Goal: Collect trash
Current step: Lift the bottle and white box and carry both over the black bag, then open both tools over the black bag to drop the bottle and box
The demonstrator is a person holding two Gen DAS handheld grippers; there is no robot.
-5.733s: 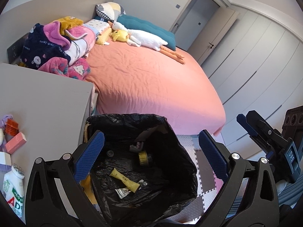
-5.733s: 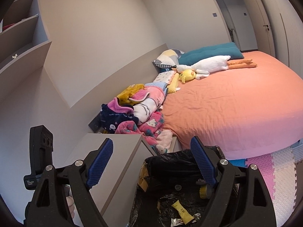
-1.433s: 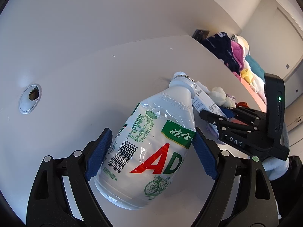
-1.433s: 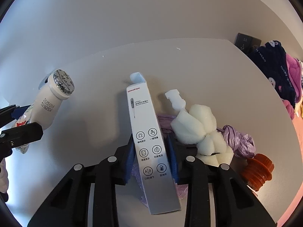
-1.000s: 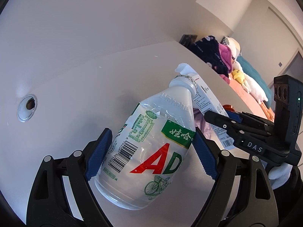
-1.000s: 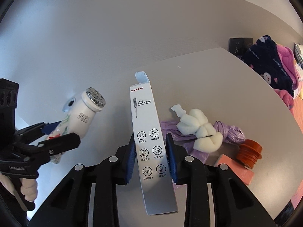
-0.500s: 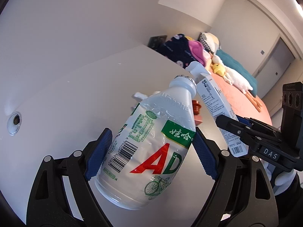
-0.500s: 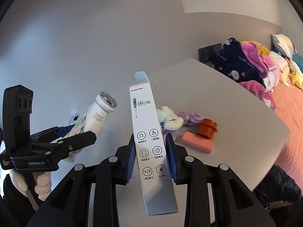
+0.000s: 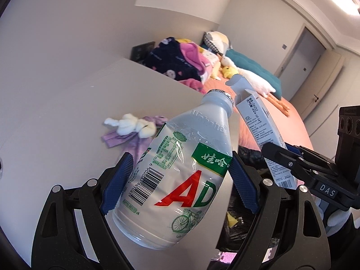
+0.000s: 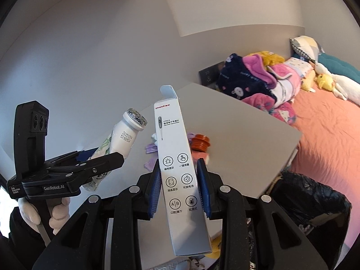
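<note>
Both claws lifted off desk [image 10: 243, 135] toward its edge | left claw [image 9: 180, 180] grips bottle [image 9: 180, 168] | right claw [image 10: 180, 186] grips box [image 10: 180, 168]

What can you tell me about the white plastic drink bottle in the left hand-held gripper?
The white plastic drink bottle has a narrow neck, a foil-sealed mouth and a clear film label with a red and green "AD", a green band, a barcode and a bicycle drawing. It tilts, neck up and away, above the grey table. The left hand-held gripper clamps its body between blue pads.
</note>
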